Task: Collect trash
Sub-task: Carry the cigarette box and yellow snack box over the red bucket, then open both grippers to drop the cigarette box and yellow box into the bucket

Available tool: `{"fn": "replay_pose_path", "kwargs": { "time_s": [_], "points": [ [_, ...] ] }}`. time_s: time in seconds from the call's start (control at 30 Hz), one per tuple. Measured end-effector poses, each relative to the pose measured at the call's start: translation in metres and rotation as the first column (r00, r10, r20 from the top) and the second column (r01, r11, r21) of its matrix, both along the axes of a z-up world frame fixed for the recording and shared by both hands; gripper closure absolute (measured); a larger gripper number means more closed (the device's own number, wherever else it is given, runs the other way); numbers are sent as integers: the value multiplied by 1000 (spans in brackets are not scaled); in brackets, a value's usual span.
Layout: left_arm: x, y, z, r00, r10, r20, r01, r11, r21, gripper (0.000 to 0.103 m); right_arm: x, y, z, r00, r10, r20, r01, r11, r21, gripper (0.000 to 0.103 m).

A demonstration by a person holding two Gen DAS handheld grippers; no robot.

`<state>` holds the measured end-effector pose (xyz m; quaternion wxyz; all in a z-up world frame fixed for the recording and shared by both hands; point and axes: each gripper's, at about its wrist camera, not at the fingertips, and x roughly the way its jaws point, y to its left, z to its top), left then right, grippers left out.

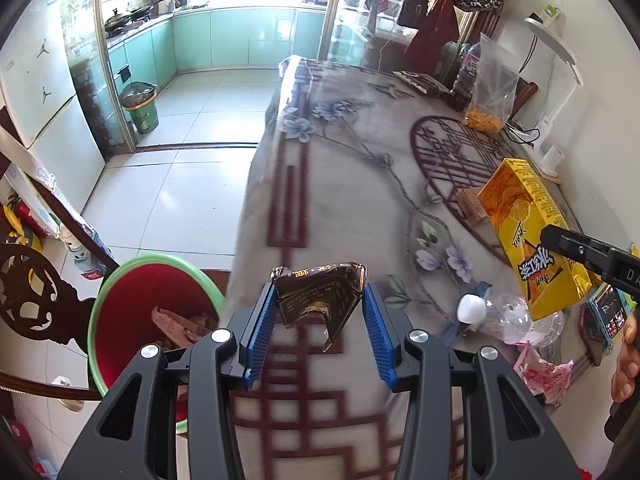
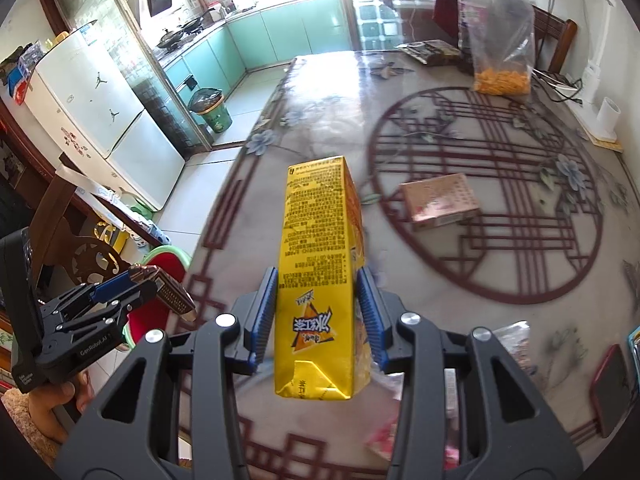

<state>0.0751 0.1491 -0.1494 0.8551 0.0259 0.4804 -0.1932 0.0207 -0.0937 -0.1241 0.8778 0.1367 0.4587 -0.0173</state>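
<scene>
Left of the tabletop [image 1: 328, 184], the red bin [image 1: 132, 304] already holds some scraps. The left gripper [image 1: 318, 312] clamps a crumpled dark wrapper [image 1: 316, 296] near the bin; the right gripper [image 2: 318, 312] grips a yellow drink carton [image 2: 318, 272]. Both await dropping, and a plastic bottle [image 1: 500, 316], pink wrapper [image 1: 540, 372] and small box [image 2: 438, 200] remain.

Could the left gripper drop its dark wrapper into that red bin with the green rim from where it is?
Probably yes. The left gripper, shut on the dark wrapper, hangs over the table's edge, and the red bin stands open just beside and below it, nothing between.
</scene>
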Motion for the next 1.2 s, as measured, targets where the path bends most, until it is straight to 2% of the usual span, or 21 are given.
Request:
{"fn": "replay_pose_path", "kwargs": {
  "time_s": [0.4,0.67,0.77,0.97,1.2],
  "points": [
    [18,67,-7,998,57,-8,-57,998,-15,62,28,88,1,993,115,-9,-115,993,-13,64],
    [26,121,-18,988,154,-33,-154,988,3,62,55,146,-10,975,219,-42,-219,976,16,64],
    [30,141,-25,980,191,-49,-190,982,10,62,66,171,-18,962,268,-60,-266,963,48,64],
    [35,167,-34,970,234,-60,-233,972,26,62,81,224,-33,922,374,-101,-373,928,31,64],
    [39,194,-43,957,277,-81,-275,961,37,62,89,255,-46,888,437,-143,-435,899,45,66]
  ]
}}
